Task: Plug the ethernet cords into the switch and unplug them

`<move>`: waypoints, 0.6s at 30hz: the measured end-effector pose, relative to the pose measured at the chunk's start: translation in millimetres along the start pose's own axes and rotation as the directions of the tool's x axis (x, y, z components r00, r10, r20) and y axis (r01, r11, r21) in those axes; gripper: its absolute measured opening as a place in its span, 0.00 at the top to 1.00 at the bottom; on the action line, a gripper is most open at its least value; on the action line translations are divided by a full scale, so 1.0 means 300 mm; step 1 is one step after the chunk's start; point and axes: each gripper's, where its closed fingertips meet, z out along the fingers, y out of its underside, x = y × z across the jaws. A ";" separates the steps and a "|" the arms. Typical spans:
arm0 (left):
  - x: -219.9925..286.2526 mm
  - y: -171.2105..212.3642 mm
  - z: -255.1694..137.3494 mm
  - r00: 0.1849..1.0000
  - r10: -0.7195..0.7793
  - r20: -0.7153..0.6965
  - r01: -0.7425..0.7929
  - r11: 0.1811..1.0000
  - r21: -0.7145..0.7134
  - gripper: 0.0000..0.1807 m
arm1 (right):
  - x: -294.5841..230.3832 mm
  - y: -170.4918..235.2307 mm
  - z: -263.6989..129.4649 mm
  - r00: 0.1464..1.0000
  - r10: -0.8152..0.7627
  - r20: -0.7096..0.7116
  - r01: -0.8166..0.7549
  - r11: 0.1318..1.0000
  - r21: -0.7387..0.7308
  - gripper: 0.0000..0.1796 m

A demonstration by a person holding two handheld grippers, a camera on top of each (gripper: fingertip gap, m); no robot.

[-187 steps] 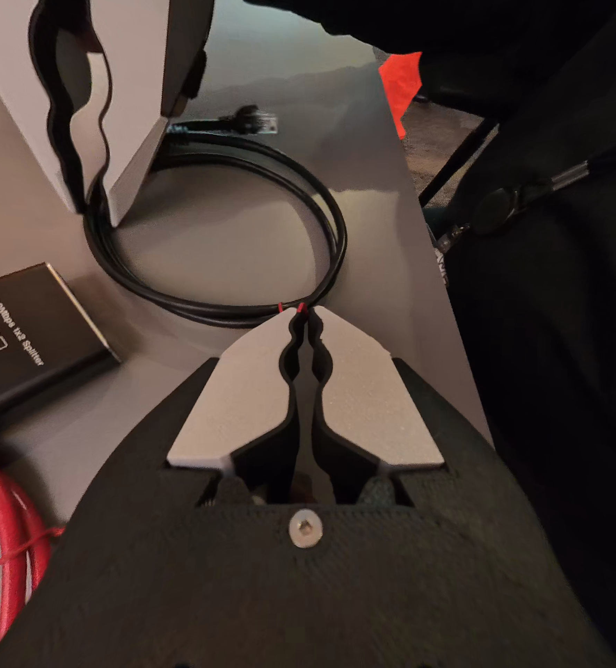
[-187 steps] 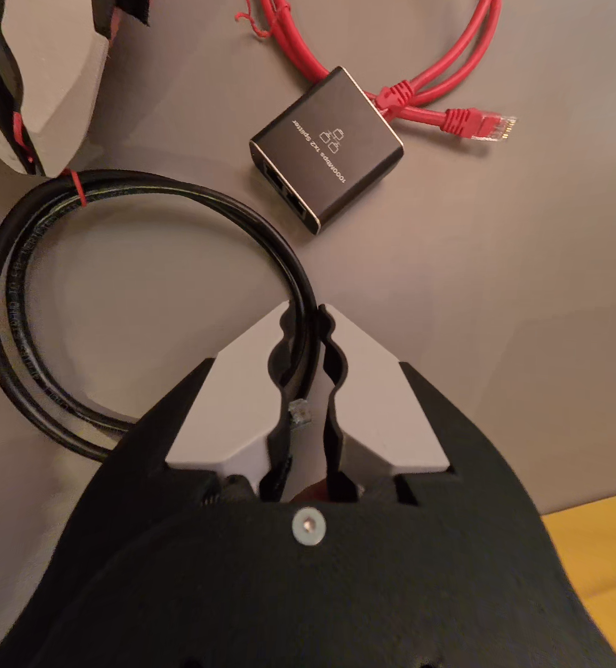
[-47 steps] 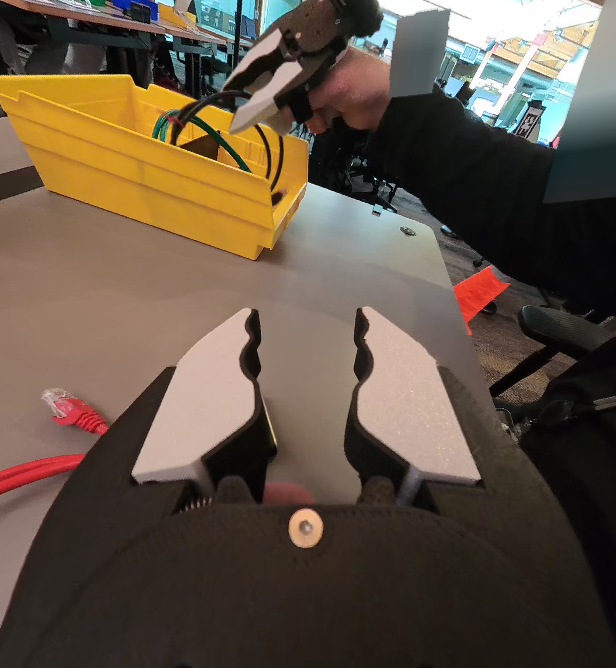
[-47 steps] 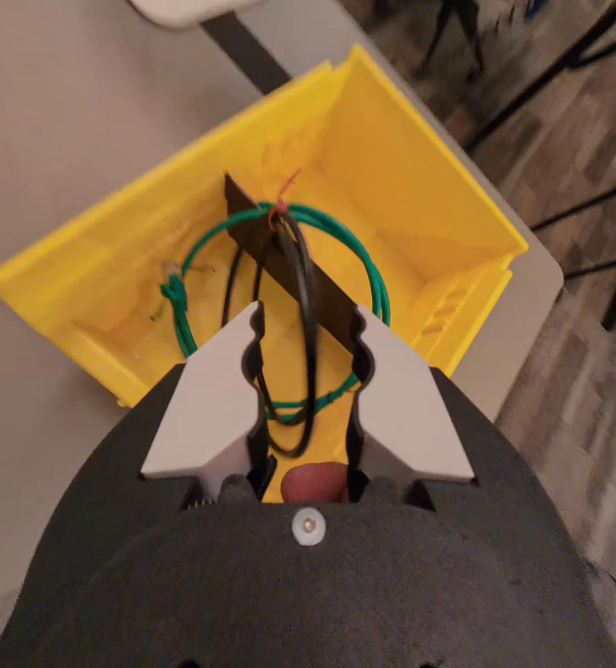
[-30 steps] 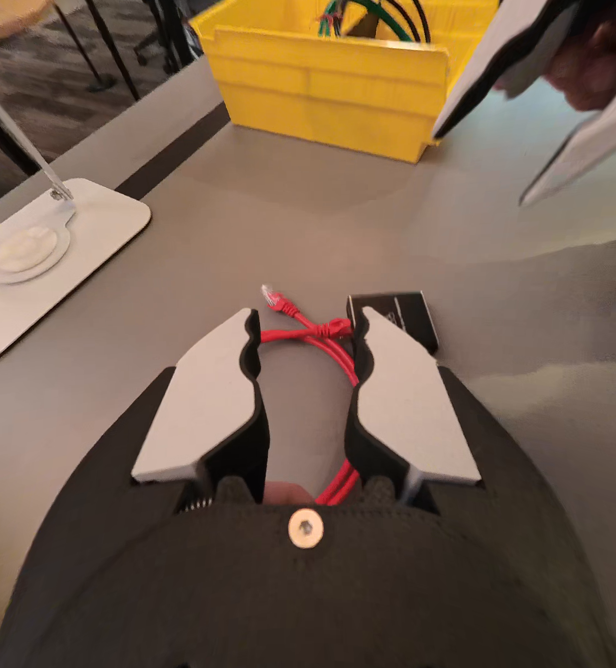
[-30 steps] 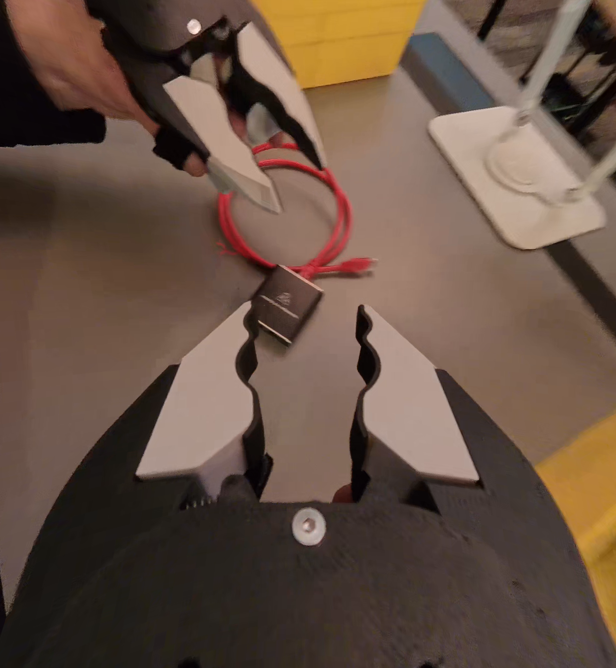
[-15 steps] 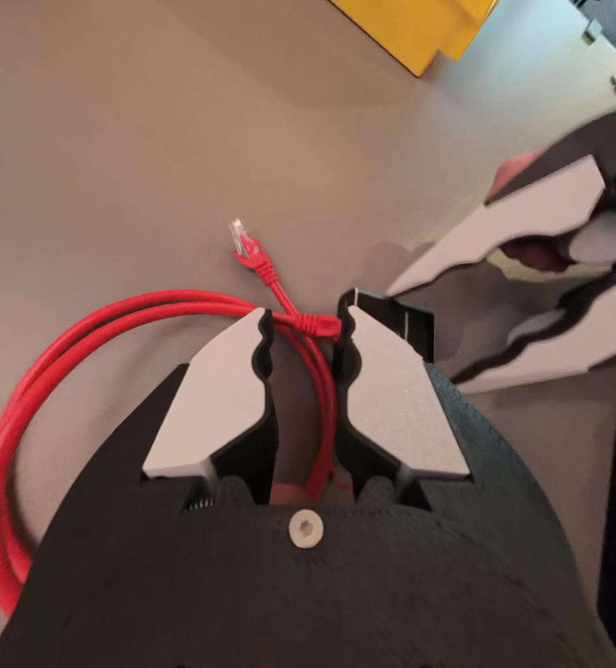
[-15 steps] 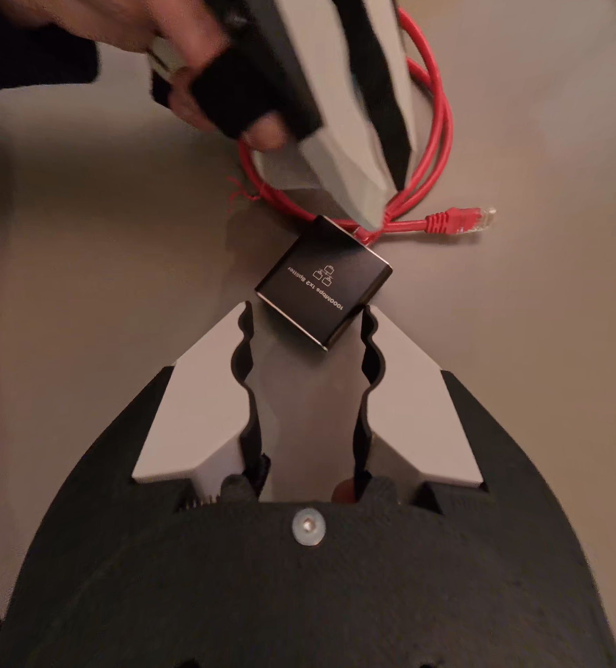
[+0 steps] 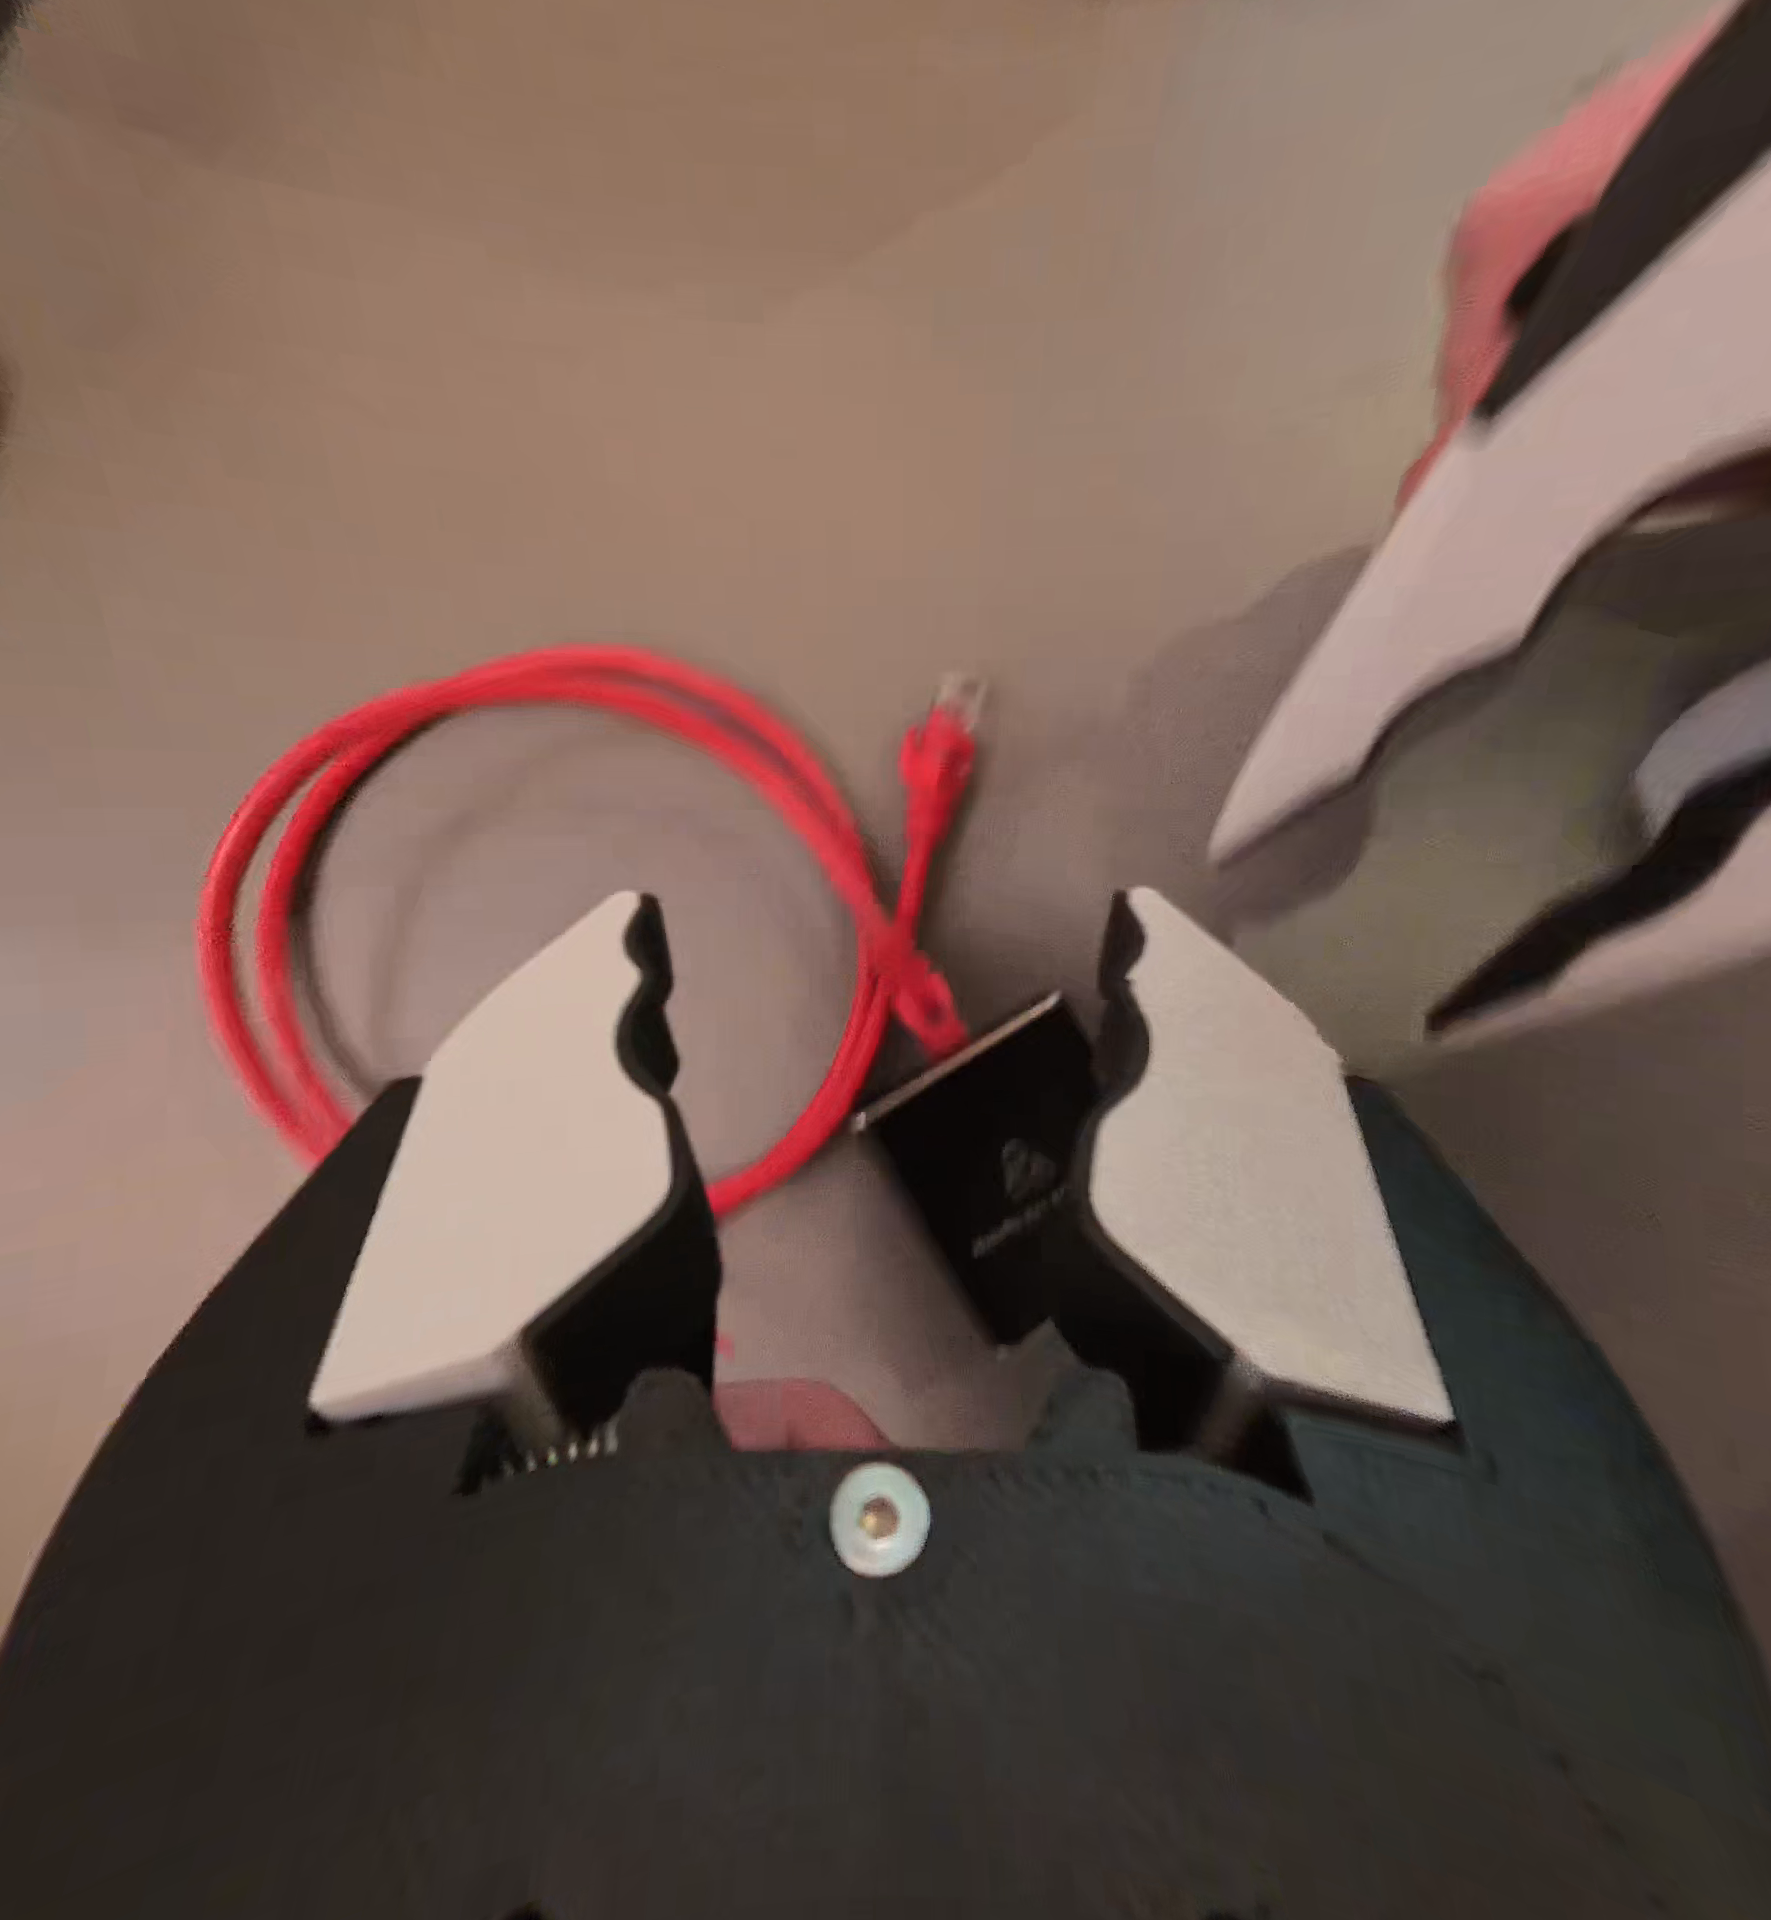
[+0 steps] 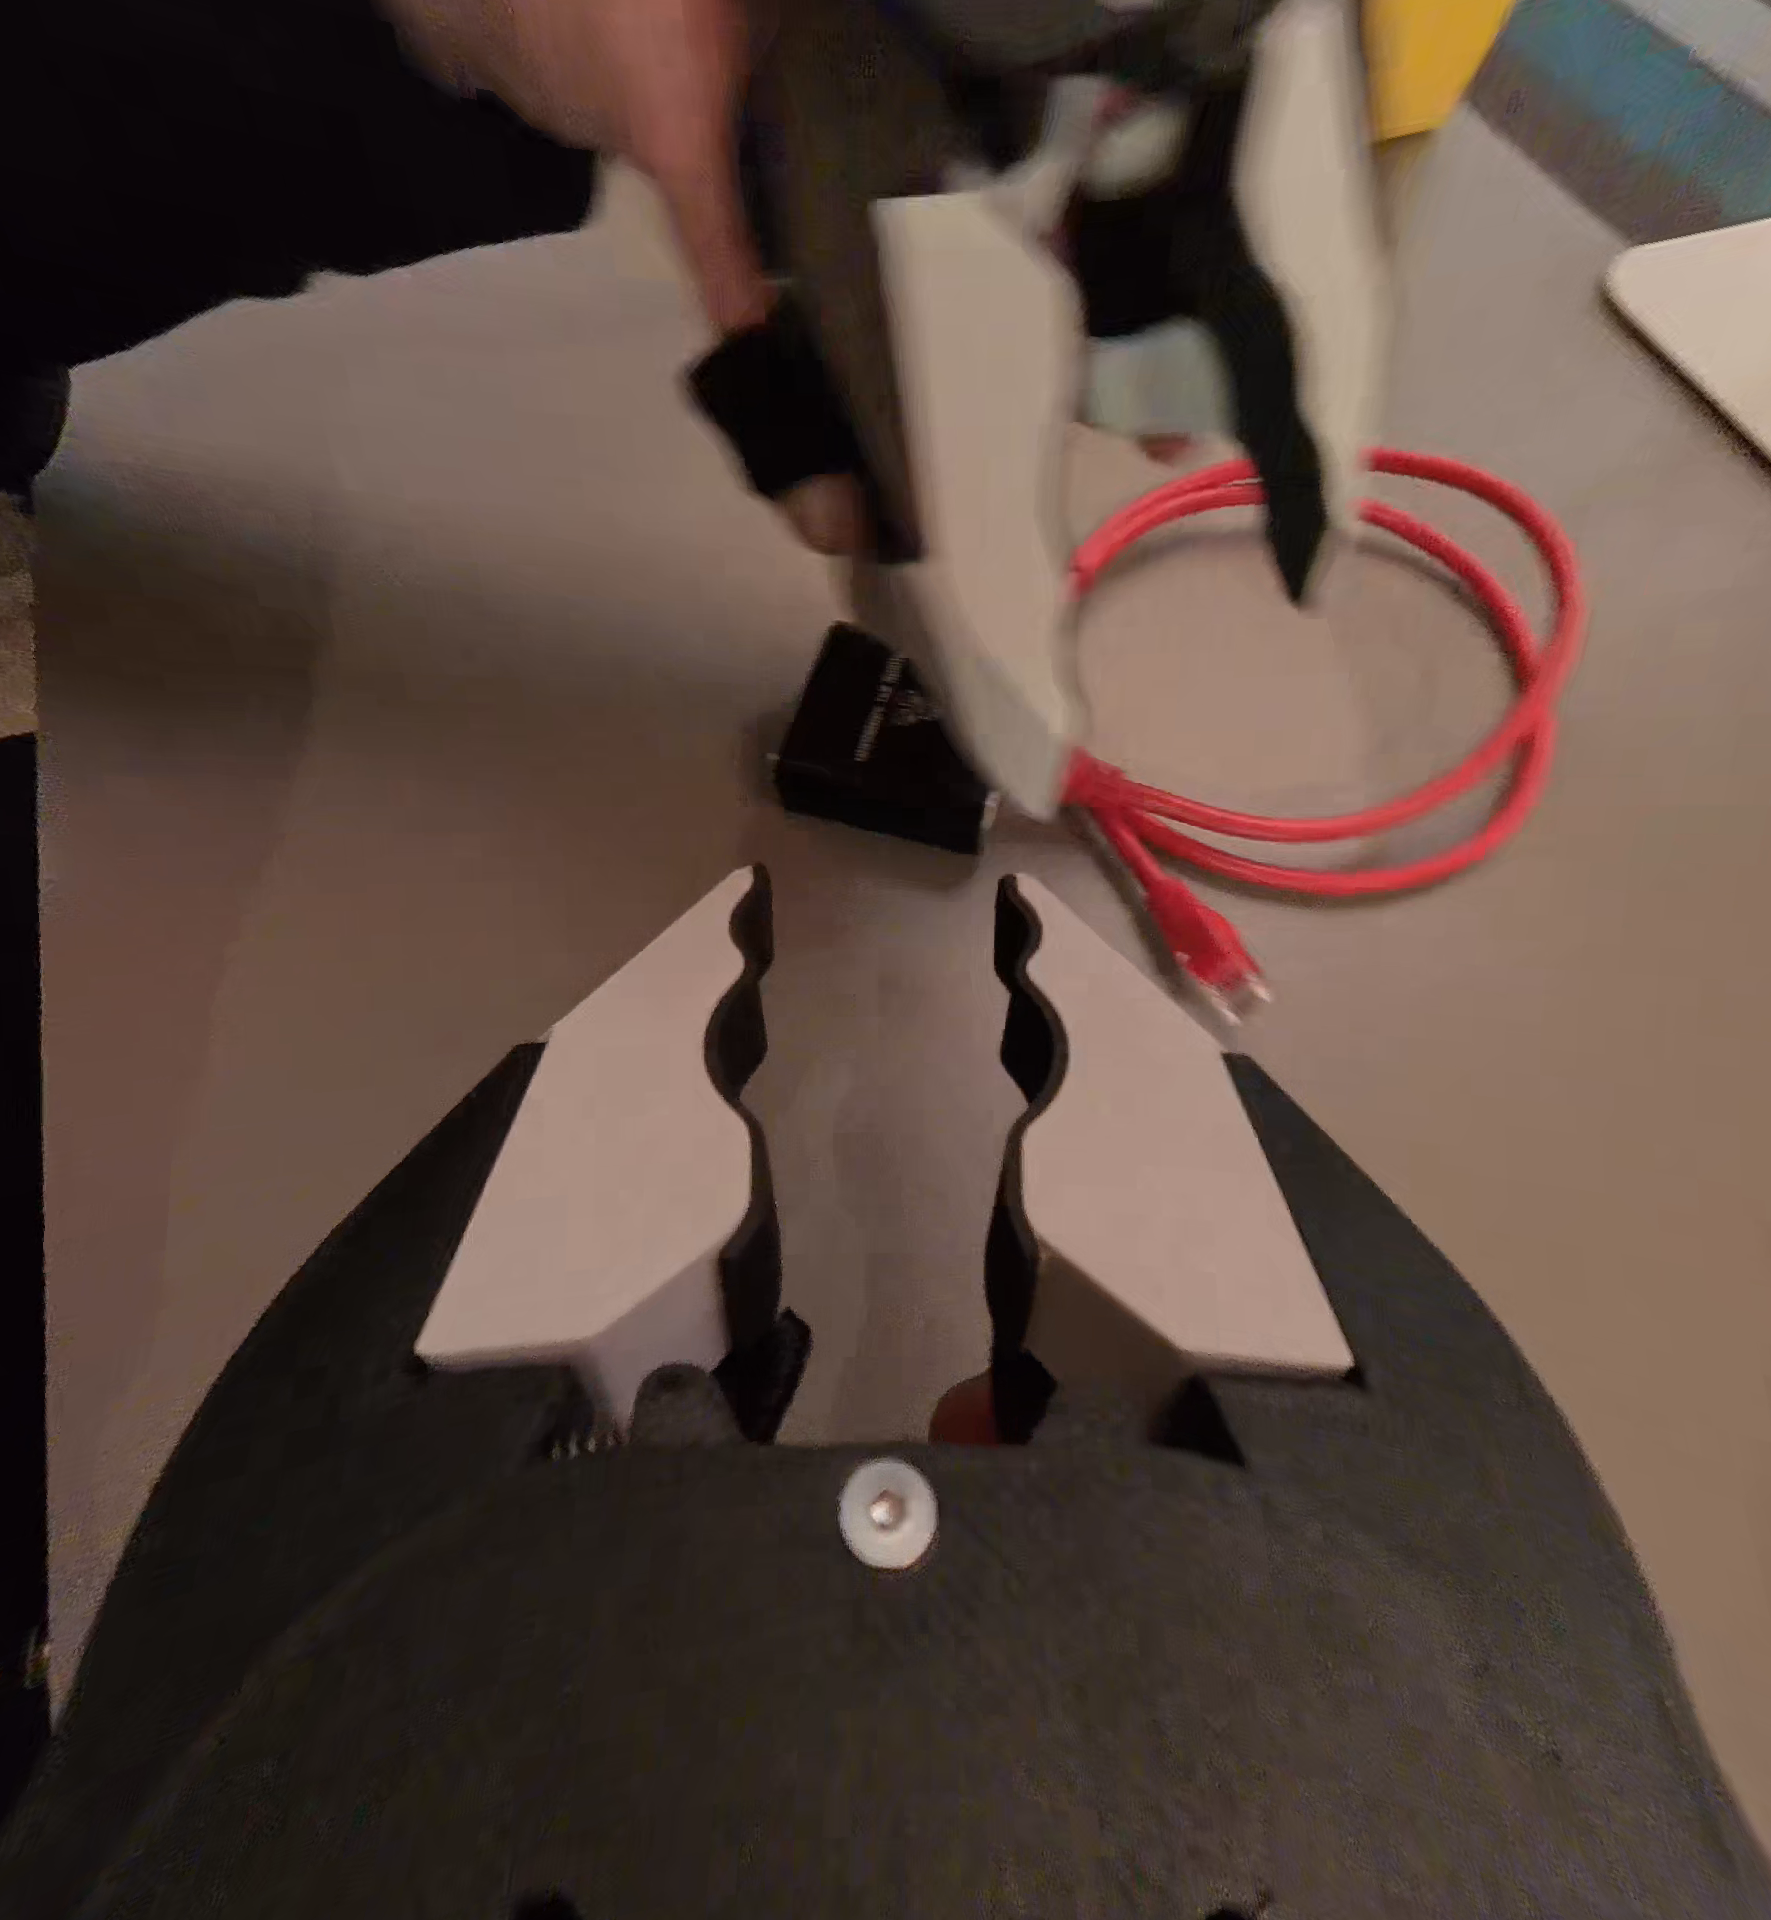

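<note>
The tabletop point(image 9: 860, 364) fills both views. Half a second ago the left claw point(image 9: 881, 914) straddled the red cord with its jaws narrowed; now its jaws stand wide apart, empty, over the black switch point(image 9: 974, 1153), whose near end is hidden behind the claw's right finger. The right claw point(image 10: 876, 883), jaws apart then and now, holds nothing and sits just short of the switch point(image 10: 860, 748), farther from it than before.

The red ethernet cord point(image 9: 569, 675) lies coiled on the tabletop beside the switch, one plug point(image 9: 938, 748) free and pointing away; its other end meets the switch's edge, but blur hides whether it is seated. In the right wrist view the left claw point(image 10: 1172, 707) covers part of the switch and coil point(image 10: 1483, 727). A pale plate point(image 10: 1754, 343) is cut off at the tabletop's far right edge.
</note>
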 end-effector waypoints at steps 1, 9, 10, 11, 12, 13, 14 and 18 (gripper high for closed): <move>0.006 0.033 -0.019 0.999 -0.033 0.041 0.033 0.999 0.003 0.55 | 0.026 0.000 -0.022 1.000 0.014 -0.012 -0.014 1.000 0.014 0.77; 0.104 0.239 0.007 0.947 -0.234 0.219 0.251 0.967 -0.051 0.58 | 0.034 0.007 -0.020 0.998 -0.037 -0.044 0.039 0.998 0.053 0.78; 0.098 0.241 0.016 0.940 -0.238 0.245 0.255 0.966 -0.043 0.59 | 0.027 0.003 -0.016 0.997 -0.059 -0.046 0.061 0.997 0.054 0.79; 0.097 0.229 0.021 0.937 -0.243 0.251 0.255 0.967 -0.017 0.65 | 0.024 -0.005 -0.013 0.996 -0.074 -0.051 0.077 0.995 0.059 0.79; 0.093 0.222 0.027 0.935 -0.243 0.257 0.251 0.968 -0.002 0.65 | 0.023 -0.012 -0.010 0.995 -0.083 -0.051 0.086 0.994 0.064 0.81; 0.089 0.216 0.031 0.936 -0.240 0.257 0.244 0.970 0.015 0.65 | 0.024 -0.018 -0.008 0.995 -0.084 -0.046 0.087 0.994 0.070 0.82; 0.088 0.211 0.034 0.940 -0.240 0.243 0.240 0.970 0.031 0.65 | 0.029 -0.022 -0.005 0.996 -0.079 -0.041 0.082 0.994 0.077 0.82; 0.112 0.188 0.026 0.955 -0.274 0.116 0.263 0.959 0.101 0.65 | 0.070 -0.029 -0.013 0.989 -0.124 -0.076 0.132 0.987 0.097 0.82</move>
